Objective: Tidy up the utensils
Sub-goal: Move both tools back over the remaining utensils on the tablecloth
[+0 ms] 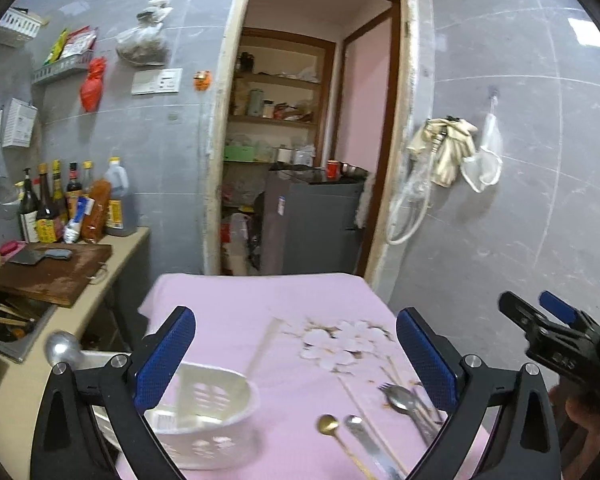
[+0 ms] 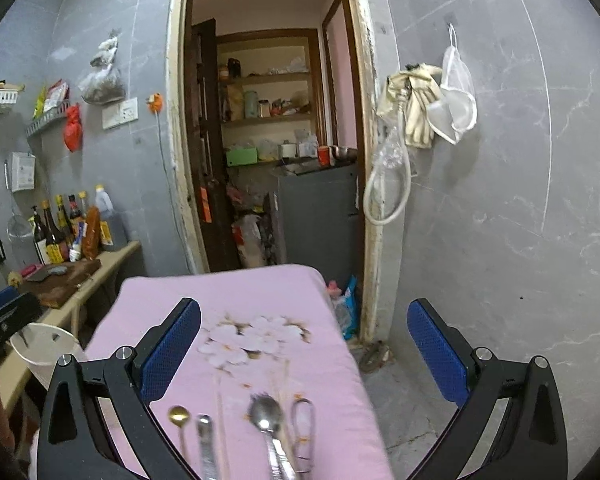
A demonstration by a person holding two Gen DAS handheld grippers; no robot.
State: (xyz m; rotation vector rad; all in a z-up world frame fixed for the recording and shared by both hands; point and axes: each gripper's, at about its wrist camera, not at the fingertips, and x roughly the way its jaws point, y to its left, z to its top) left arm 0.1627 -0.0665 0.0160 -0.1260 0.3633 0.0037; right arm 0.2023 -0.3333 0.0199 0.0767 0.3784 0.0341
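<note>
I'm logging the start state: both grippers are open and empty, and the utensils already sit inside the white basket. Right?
Not quite. The utensils lie on the pink cloth, beside the white basket, not in it; the left wrist view shows this. Left gripper and right gripper are open and empty.

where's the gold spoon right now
The gold spoon lies on the pink cloth, low in both wrist views, between the white basket and the flat steel utensil.

Dim, even indoor light; strong fisheye bending with black corners; near utensils (image 2: pixel 268 420) smeared by motion blur.
</note>
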